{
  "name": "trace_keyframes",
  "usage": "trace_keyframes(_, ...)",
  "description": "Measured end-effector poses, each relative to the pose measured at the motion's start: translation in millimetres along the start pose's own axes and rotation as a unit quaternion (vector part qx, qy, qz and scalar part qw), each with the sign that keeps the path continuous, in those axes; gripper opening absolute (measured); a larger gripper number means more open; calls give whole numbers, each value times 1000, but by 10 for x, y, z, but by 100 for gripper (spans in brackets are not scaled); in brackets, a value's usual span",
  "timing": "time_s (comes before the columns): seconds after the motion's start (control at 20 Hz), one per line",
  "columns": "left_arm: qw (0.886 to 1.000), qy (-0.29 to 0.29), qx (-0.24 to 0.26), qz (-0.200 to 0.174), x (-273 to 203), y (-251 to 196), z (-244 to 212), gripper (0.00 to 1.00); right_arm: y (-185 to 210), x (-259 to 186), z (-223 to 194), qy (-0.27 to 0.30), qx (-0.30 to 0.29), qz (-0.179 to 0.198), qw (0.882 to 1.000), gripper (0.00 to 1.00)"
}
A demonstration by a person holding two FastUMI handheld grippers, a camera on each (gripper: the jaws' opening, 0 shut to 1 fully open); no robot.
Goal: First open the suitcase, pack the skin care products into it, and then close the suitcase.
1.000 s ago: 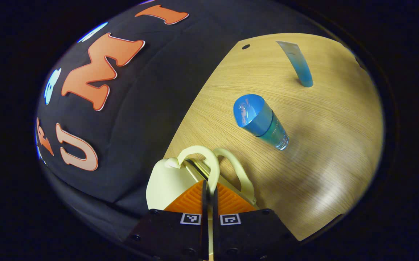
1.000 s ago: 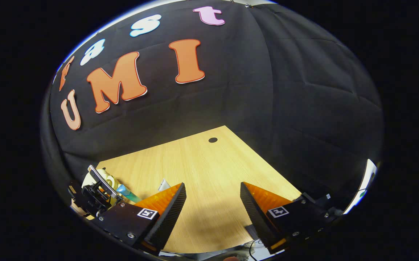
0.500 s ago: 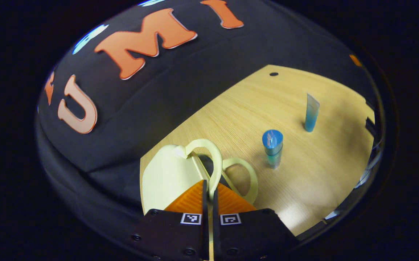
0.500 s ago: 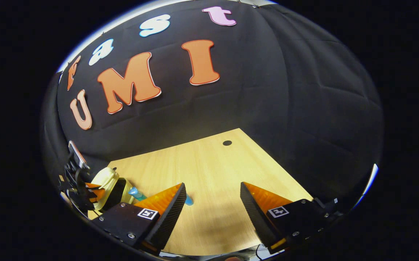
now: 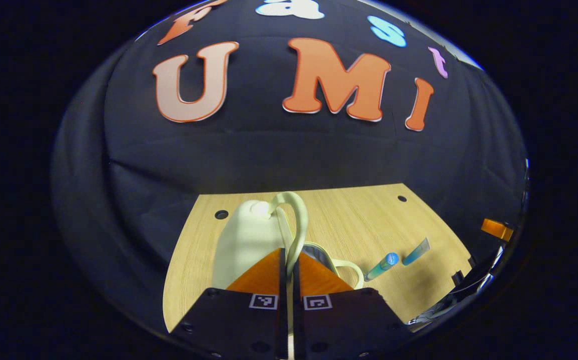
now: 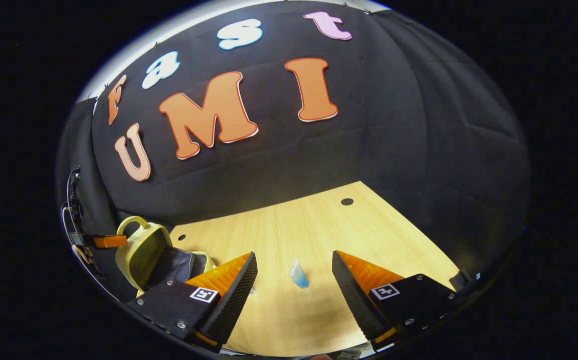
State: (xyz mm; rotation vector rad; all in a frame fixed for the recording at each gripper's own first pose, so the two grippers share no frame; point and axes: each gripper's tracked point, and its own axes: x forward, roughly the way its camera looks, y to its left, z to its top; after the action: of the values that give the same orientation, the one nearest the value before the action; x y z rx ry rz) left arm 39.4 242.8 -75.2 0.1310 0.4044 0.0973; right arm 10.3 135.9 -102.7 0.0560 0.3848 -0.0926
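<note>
Fingers of the left gripper (image 5: pixel 289 260) pinch the suitcase (image 5: pixel 248 240) handle (image 5: pixel 296 220), lid raised; the right gripper (image 6: pixel 294 272) gapes wide. No label is legible on the blue tube (image 6: pixel 298 274) or bottle (image 5: pixel 382 266) on the desk (image 6: pixel 294 225).

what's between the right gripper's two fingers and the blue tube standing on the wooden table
Nothing. In the right gripper view the open right gripper frames the small blue tube, with bare light wooden table around it.

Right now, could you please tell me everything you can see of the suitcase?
The suitcase is small, pale yellow and smooth like hard plastic, resting on the wooden table. It stands open: one half is raised upright, showing a dark lining. Each half has an arched handle; the left tool is shut on the raised half's handle.
</note>
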Motion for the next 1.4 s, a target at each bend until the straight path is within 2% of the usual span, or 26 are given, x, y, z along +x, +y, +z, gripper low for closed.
trace_keyframes(0.25,1000,-9,2,-19,-108,646,-64,4,868,-184,-90,-16,42,10,999,95)
trace_keyframes(0.5,999,-8,-32,-23,-172,1202,-187,4,1259,-310,-130,-12,29,5,999,95)
trace_keyframes(0.6,999,-3,-52,-3,-179,1473,-263,3,1328,-301,-141,-9,28,2,1000,95)
trace_keyframes(0.8,995,23,-92,29,-59,2100,-729,2,1423,-290,-180,-6,33,3,999,95)
trace_keyframes(0.95,990,71,-108,50,107,2485,-1201,3,1389,-284,-250,0,28,-2,1000,95)
trace_keyframes(1.25,975,142,-158,65,356,2760,-1979,3,1203,-317,-435,17,22,-28,999,95)
trace_keyframes(1.35,969,166,-168,79,389,2810,-2217,6,1139,-324,-444,18,22,-38,999,95)
trace_keyframes(1.4,966,180,-167,87,358,2843,-2330,13,1119,-326,-456,20,22,-42,999,95)
